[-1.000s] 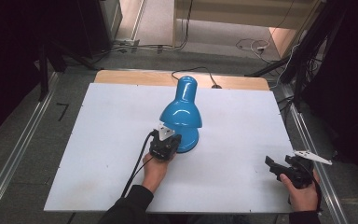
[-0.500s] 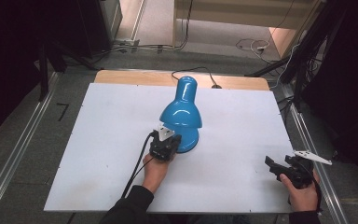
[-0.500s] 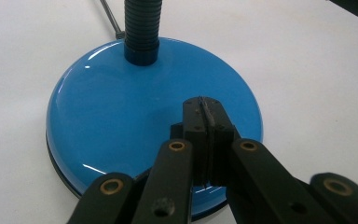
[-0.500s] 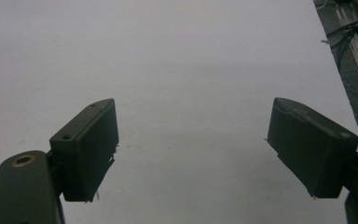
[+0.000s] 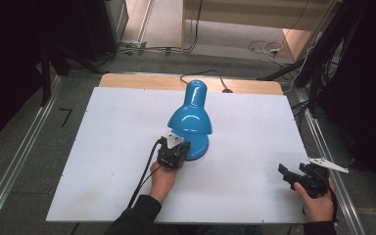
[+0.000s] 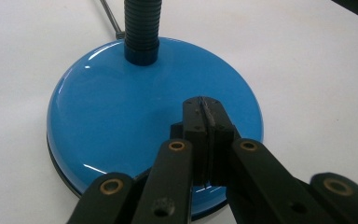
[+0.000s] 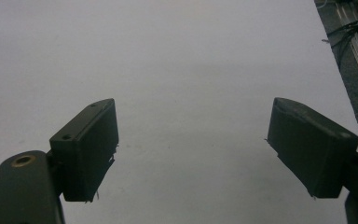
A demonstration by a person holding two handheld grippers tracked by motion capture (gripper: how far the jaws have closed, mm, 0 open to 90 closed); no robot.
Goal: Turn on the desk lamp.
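No text, label, brand, number or sign can be read on anything here; the surfaces are plain.

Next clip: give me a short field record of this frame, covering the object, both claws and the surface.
object: blue desk lamp, upright, shade facing down, near the middle of the table
lamp base: round, glossy blue, black ribbed neck rising from it
left claw: jaws shut, tips over the near part of the lamp base; contact unclear
right claw: jaws open, nothing between them, near the table's right edge
surface: white table top
cord: black, trailing off the far edge
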